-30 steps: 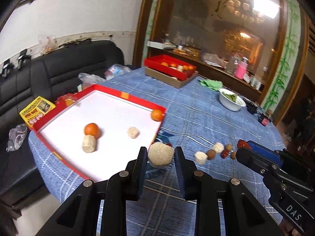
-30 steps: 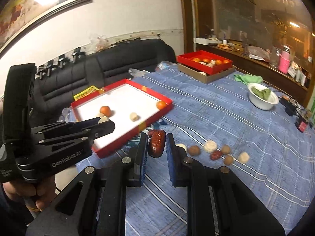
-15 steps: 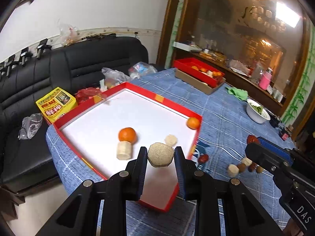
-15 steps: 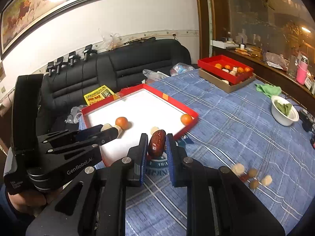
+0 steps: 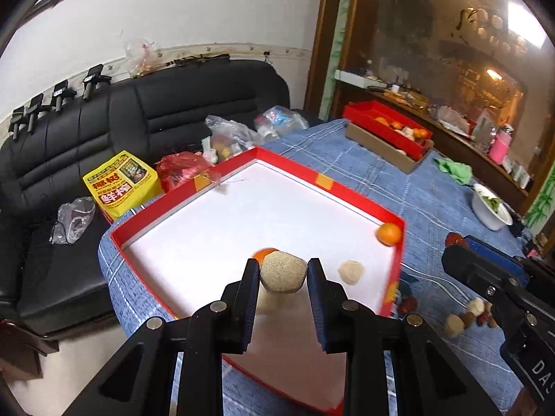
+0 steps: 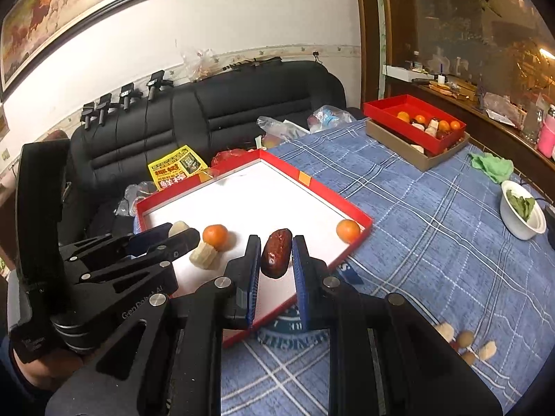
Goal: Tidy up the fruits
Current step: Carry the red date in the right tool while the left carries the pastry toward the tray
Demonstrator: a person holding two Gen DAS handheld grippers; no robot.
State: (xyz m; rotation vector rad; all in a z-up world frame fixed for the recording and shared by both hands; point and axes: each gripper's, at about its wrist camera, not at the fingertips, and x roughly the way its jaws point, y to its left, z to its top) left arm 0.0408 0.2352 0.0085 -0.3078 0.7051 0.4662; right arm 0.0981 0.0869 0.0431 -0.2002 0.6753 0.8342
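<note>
Black left gripper (image 5: 283, 270) clamps a beige speckled ball (image 5: 283, 272), right gripper (image 6: 276, 254) a dark-red date (image 6: 275, 258), above the white-floored red tray (image 5: 326, 183); release from height risks roll-out.

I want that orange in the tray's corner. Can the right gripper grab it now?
Probably not yet: the right gripper is shut on a red date. The corner orange sits uncovered, but the date must go first.

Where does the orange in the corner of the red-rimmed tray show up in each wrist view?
Left wrist: the corner orange sits right of centre, in the right corner of the tray.
Right wrist: the same orange lies right of centre, just beyond the right gripper.
Shared landmark: the yellow packet on the sofa.
</note>
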